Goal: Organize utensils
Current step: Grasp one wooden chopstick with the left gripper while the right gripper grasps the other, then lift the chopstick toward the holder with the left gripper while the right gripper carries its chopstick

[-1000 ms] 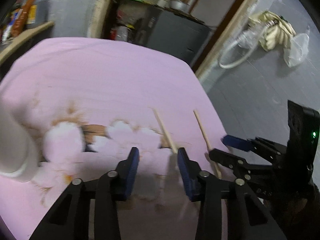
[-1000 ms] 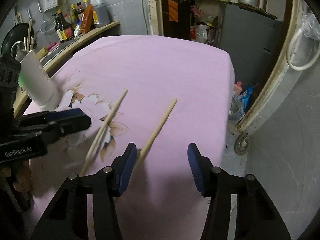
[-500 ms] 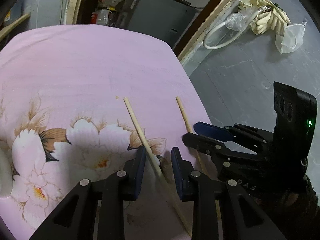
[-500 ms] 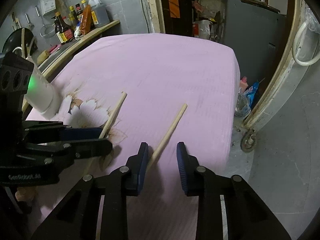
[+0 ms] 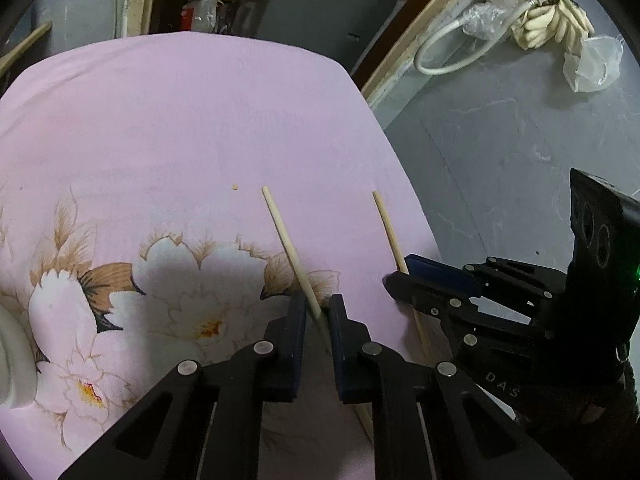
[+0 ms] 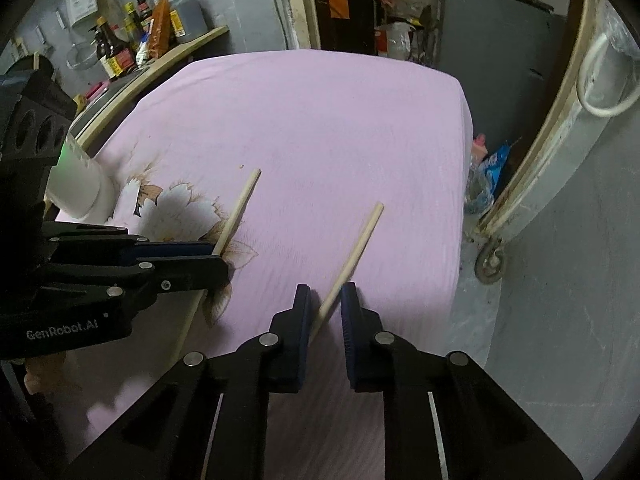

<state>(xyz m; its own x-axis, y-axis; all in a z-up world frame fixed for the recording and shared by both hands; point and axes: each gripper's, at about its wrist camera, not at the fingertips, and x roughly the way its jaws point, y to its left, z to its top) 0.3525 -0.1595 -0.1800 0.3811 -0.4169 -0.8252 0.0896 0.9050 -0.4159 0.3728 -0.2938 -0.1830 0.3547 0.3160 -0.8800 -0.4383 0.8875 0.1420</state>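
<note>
Our left tongs point(image 5: 318, 308) and right tongs point(image 6: 325, 306) each pinch 1 chopstick point(image 5: 286, 240) point(image 6: 354, 246) on the table point(image 6: 320, 120); we squeeze firmly, then lift level toward the white cup point(image 6: 80, 188).

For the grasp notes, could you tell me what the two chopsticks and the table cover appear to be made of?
Left chopstick and right chopstick: probably bare wood or bamboo, pale tan, matte, no gloss or paint. Cover: seemingly soft woven cloth, pink with printed flowers; it wrinkles and drapes over the table edge.
</note>
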